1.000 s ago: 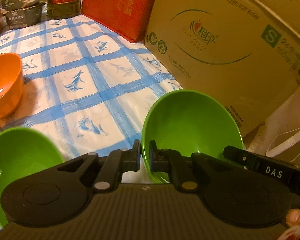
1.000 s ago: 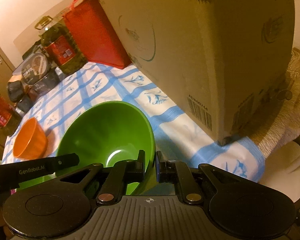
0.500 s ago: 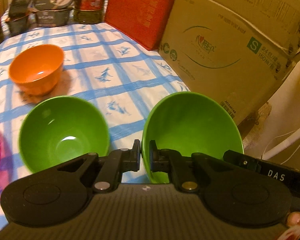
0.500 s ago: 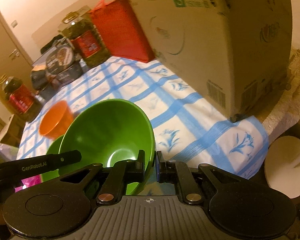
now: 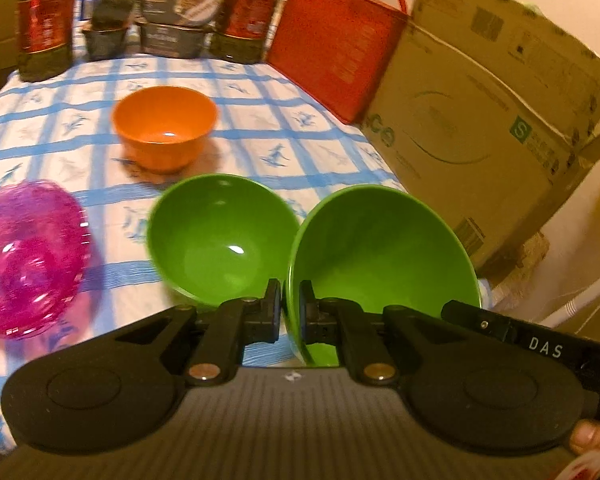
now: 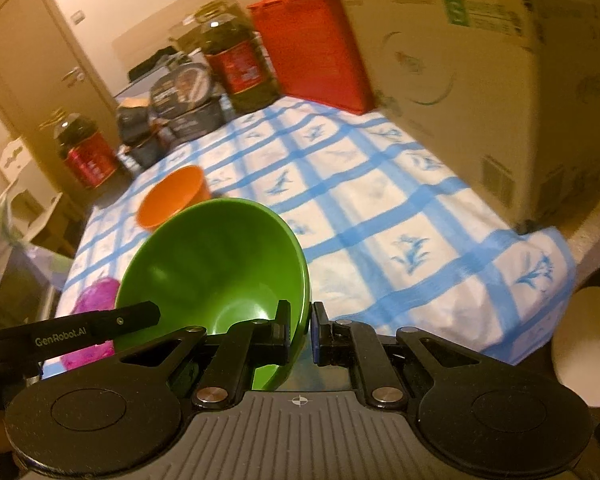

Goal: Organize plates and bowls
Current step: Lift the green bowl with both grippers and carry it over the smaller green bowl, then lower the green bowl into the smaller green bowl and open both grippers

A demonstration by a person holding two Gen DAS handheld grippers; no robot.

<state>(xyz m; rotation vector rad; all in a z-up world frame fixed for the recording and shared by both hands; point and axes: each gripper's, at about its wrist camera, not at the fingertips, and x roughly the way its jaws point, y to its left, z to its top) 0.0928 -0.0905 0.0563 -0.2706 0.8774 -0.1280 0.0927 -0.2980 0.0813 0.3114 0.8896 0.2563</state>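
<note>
Both grippers, left gripper (image 5: pixel 289 307) and right gripper (image 6: pixel 301 332), angled downward, jaws clamped on opposite rims of one tilted green bowl (image 5: pixel 380 248).

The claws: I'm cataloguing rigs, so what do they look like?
Both the left claw and the right claw are matte black, with linkage arms on silver pivots, blue-edged pads and ribbed grey bodies. One side bar reads "DAS", the other "GenRobot.AI".

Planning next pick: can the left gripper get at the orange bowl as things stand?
Probably not yet. The left gripper is shut on a green bowl's rim. The orange bowl stands open, but a second green bowl sits in between.
</note>
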